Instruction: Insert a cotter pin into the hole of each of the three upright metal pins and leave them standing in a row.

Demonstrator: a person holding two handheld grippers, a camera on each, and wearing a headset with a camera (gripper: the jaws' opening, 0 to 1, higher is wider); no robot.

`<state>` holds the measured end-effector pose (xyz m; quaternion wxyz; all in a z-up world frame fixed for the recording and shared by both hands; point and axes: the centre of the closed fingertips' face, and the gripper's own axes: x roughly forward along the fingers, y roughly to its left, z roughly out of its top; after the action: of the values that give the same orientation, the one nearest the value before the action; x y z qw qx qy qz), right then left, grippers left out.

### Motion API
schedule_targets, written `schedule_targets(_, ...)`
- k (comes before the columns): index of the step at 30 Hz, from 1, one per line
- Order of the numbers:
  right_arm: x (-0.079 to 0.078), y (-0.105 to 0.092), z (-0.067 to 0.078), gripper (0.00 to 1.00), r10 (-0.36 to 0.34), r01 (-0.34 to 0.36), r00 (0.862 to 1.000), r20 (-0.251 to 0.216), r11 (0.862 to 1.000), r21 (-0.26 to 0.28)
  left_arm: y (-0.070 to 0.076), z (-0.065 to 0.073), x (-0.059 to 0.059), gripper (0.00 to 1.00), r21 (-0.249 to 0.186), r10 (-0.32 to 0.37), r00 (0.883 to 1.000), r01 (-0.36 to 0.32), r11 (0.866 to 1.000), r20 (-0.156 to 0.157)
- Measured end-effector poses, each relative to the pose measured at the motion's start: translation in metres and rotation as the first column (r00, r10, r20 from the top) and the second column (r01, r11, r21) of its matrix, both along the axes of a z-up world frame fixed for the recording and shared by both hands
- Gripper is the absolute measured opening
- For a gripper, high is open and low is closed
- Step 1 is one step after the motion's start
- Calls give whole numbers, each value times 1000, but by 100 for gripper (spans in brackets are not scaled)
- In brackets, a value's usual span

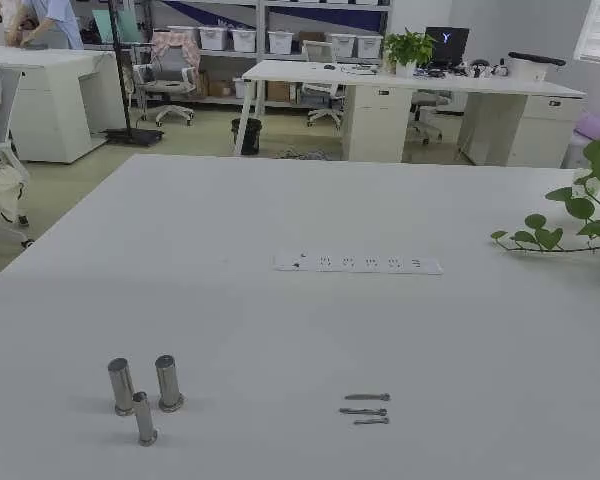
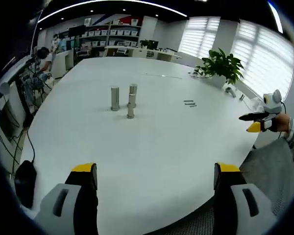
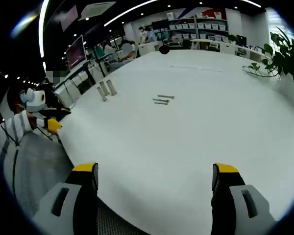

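At near edge of desk [image 1: 280,330]: left gripper [image 2: 156,169] and right gripper [image 3: 154,169], fingers of both spread wide, holding nothing. Farther in, left: three metal pins [image 1: 140,392] upright, close cluster. Right of them, well apart: three cotter pins [image 1: 366,409] lying flat, parallel. Beyond, mid-desk: power strip [image 1: 358,263]. Far right: plant [image 1: 580,208].

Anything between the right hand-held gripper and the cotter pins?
Nothing visible. Bare table lies between the open right hand-held gripper and the three cotter pins. The three upright metal pins stand off to one side, apart from them.
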<state>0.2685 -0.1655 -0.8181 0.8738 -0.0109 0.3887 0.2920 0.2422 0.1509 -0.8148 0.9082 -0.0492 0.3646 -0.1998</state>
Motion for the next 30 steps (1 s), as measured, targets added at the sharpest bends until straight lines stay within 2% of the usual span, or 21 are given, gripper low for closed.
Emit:
schedule_targets(8, -6, -3, -2, 98, 3, -3, 1000, -7, 1000, -5, -3, 0, 1, 100, -1, 2, 1000, -2, 1000, 0)
schedule_targets(9, -7, -4, -2, 98, 2, -2, 1000, -8, 1000, -7, -2, 1, 2, 100, 0, 10, 1000, -10, 1000, 4)
schedule_targets(10, -7, -4, -3, 98, 2, -2, 1000, -9, 1000, -9, 0, 3, 5, 100, -3, 25, 999, -25, 1000, 25)
schedule_targets(13, -8, -4, -3, 98, 4, -4, 1000, -11, 1000, -9, -2, 7, 6, 100, -21, 17, 1000, -16, 1000, 24)
schedule_targets(19, -8, 1, 1, 99, 23, -23, 1000, -1, 1000, 4, -6, 13, 11, 100, -30, 6, 999, -5, 1000, 48)
schedule_targets(26, -7, 1, -5, 99, 28, -28, 1000, -11, 1000, -15, -9, 12, 12, 100, -37, 0, 999, 2, 999, 40)
schedule_targets(28, -7, 2, -5, 99, 23, -23, 1000, -12, 1000, -9, -6, 12, 14, 100, -22, 16, 998, -15, 1000, 53)
schedule_targets(30, -8, 2, -5, 99, 24, -24, 1000, -12, 1000, -7, -5, 10, 13, 100, -21, 16, 999, -15, 1000, 45)
